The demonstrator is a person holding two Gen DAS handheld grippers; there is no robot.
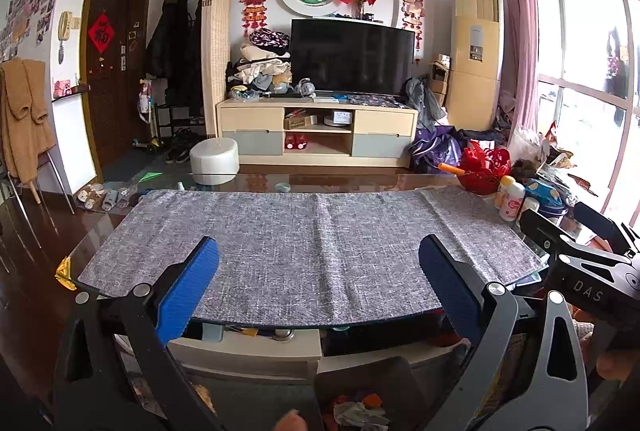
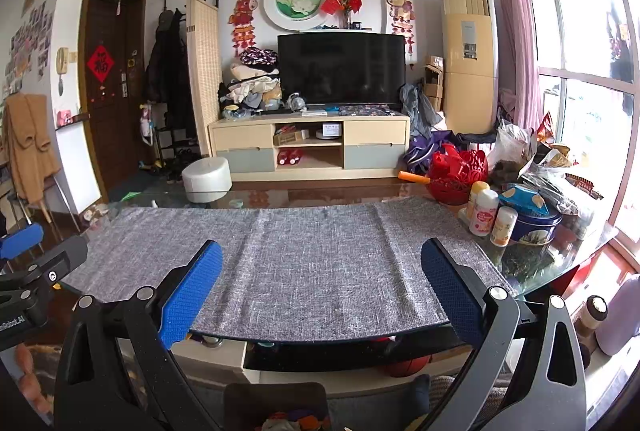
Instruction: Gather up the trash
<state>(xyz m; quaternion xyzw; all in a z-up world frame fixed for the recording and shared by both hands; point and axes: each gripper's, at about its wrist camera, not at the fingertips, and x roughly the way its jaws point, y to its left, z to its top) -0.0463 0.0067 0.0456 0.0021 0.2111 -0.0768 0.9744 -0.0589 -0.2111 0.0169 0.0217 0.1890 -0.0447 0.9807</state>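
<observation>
A grey woven mat (image 1: pixel 304 243) covers the glass table (image 1: pixel 96 235), and no loose trash shows on it. My left gripper (image 1: pixel 319 251) hovers open at the table's near edge, with nothing between its blue pads (image 1: pixel 188 291). Beside it, my right gripper (image 2: pixel 322 251) is open too and just as empty; its black body (image 1: pixel 588 271) shows at the right of the left wrist view. Below the table edge stands a dark bin (image 1: pixel 360 375), with crumpled scraps (image 1: pixel 360 413) inside. In the right wrist view the bin (image 2: pixel 276 395) sits under the gripper.
A red basket (image 2: pixel 456 175), small bottles (image 2: pixel 484 211), a blue tin (image 2: pixel 532 227) and snack bags (image 2: pixel 552 167) crowd the table's right end. Beyond the table are a white stool (image 1: pixel 214 159) and a TV cabinet (image 1: pixel 316 131). A yellow guard (image 1: pixel 64 273) caps the left corner.
</observation>
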